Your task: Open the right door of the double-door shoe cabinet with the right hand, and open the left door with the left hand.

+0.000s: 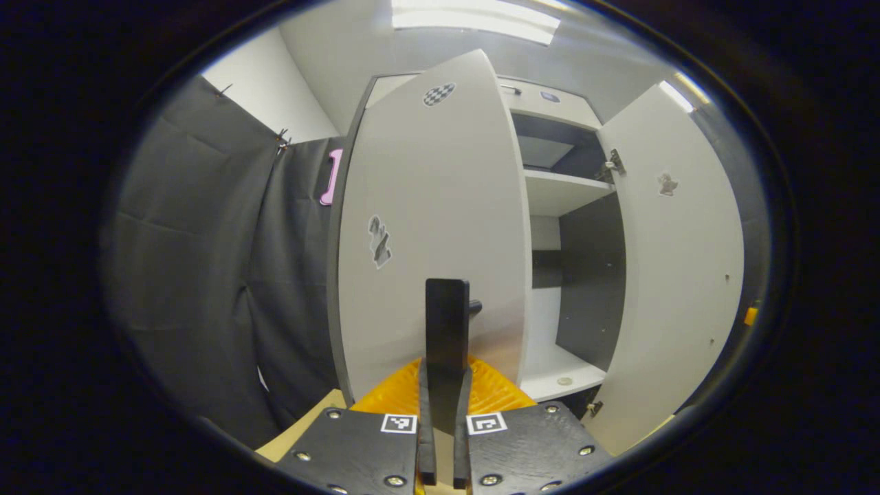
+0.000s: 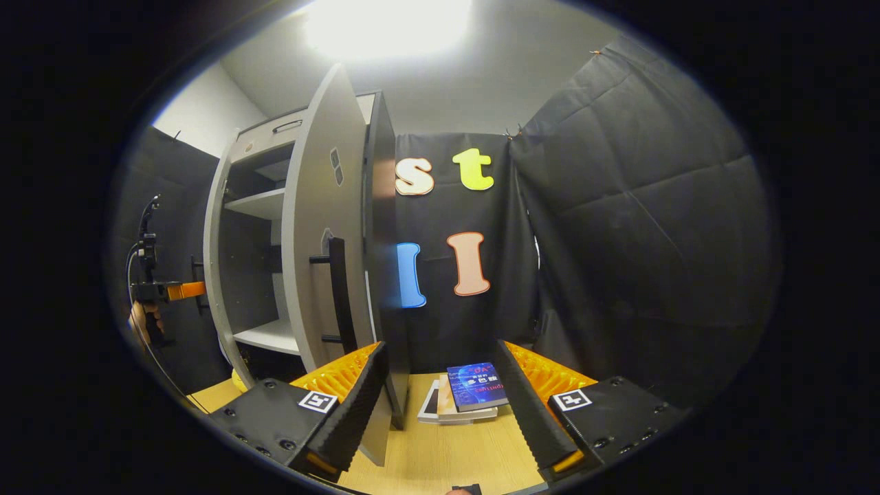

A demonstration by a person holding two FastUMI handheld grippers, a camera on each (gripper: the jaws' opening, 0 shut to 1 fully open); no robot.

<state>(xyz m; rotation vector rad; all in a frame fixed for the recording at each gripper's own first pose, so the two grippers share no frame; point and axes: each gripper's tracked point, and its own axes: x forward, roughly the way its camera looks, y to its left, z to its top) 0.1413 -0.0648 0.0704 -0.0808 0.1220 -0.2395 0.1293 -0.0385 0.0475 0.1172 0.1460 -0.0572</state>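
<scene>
On the wooden table [image 2: 440, 454] lie books [image 2: 467, 395] before the wide-open right gripper [image 2: 440, 405]; left gripper [image 1: 445, 385] clamps the door handle [image 1: 447, 323].

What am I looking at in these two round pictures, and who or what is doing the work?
A person holds a two-finger tool in each hand; each carries a camera looking along its fingers. In the left gripper view, the left tool is shut on the handle of the left door, which is partly open. The right door stands open. In the right gripper view, the right tool is open and holds nothing; books lie on the wooden surface.
</scene>
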